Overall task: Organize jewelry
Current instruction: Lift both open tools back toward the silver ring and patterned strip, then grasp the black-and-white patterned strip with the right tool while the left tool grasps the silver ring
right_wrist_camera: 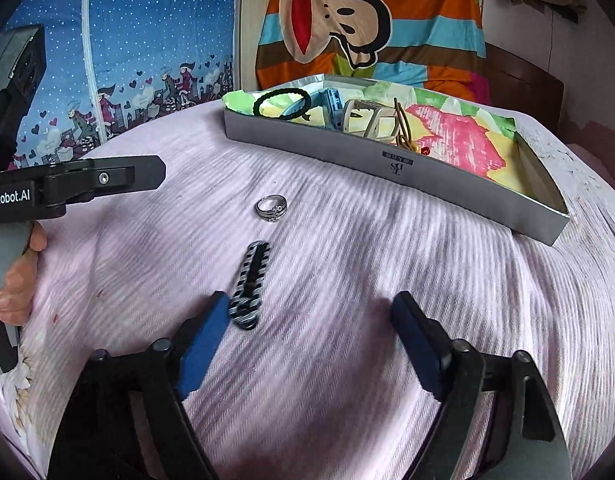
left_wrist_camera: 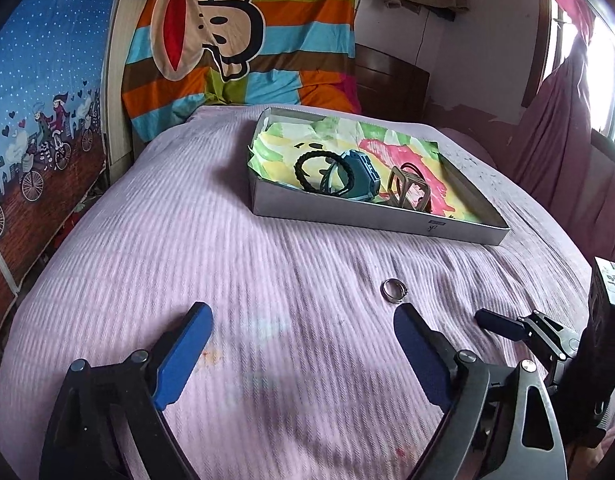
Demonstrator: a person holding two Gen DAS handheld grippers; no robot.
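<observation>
From the left wrist I see my left gripper (left_wrist_camera: 303,322) with fingers spread wide and empty above the pink bed cover (left_wrist_camera: 187,232); the silver ring (left_wrist_camera: 394,290) lies just beyond its right finger, the grey box (left_wrist_camera: 347,216) farther off.

From the right wrist my right gripper (right_wrist_camera: 311,312) is also released — a black-and-white hair clip (right_wrist_camera: 251,284) touches its left finger, with the ring (right_wrist_camera: 271,208) just beyond it.

Black-framed grippers (right_wrist_camera: 311,312) with blue-padded jaws, white "enRobot.AI" lettering (right_wrist_camera: 7,196).
</observation>
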